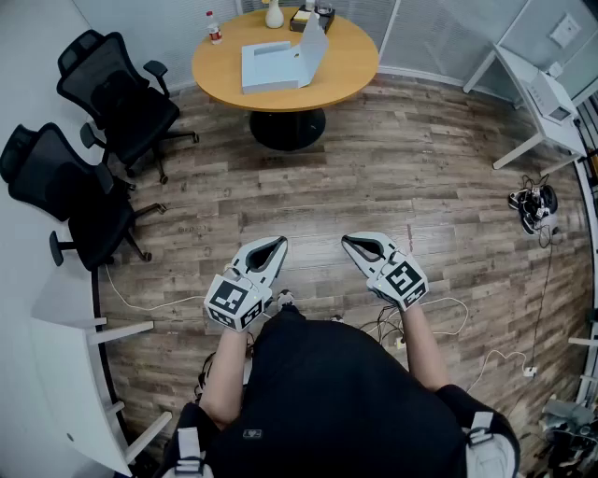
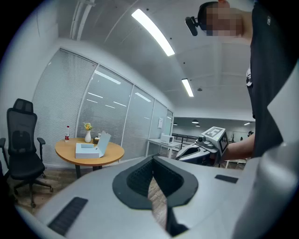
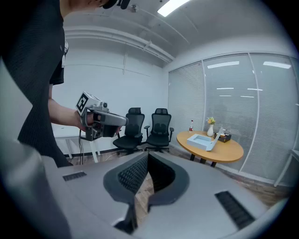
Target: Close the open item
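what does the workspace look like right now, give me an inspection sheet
surface: round wooden table, far across the floor from the person
job's things: open box on the table, lid up
clutter: bottle, vase, small dark box at the table's far edge
grippers: left gripper and right gripper both shut, empty, over the floor
cables: loose cables on the floor
surroundings: two black office chairs, white desk, wood floor

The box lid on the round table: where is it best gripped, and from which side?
Probably the free top edge of the lid, approached from its outer face, at the right in the head view. It stands open, hinged along the right side of the box, so pushing leftward should fold it down.
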{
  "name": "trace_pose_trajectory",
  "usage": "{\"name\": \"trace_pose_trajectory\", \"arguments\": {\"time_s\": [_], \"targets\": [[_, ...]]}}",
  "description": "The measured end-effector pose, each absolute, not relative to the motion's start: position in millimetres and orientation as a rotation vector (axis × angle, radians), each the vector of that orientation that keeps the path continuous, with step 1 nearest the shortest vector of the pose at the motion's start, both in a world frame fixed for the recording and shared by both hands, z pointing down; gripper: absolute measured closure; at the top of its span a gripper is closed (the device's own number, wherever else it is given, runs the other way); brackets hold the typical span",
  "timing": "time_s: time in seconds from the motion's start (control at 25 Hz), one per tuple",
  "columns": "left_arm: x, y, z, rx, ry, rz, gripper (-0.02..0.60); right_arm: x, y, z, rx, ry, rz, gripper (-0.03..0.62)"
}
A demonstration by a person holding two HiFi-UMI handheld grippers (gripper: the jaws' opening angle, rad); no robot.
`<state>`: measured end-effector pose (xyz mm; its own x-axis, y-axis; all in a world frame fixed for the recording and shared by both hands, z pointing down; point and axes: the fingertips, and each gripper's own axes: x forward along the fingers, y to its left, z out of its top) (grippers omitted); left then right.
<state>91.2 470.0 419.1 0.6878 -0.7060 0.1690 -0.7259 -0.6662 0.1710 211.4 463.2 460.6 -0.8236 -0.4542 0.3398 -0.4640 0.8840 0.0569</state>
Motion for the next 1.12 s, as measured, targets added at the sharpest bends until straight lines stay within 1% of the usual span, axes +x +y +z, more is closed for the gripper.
{"name": "trace_pose_trajectory", "arguments": {"time_s": [0.72, 1.12], "targets": [[90, 473, 424, 2.671, -1.142, 0.132, 0.575, 216, 461, 462, 0.728, -2.721, 0.115, 0.591], [58, 462, 431, 2.677, -1.083, 0.149, 0.575, 195, 446, 471, 0.828, -2.686, 0.115, 0.589]]}}
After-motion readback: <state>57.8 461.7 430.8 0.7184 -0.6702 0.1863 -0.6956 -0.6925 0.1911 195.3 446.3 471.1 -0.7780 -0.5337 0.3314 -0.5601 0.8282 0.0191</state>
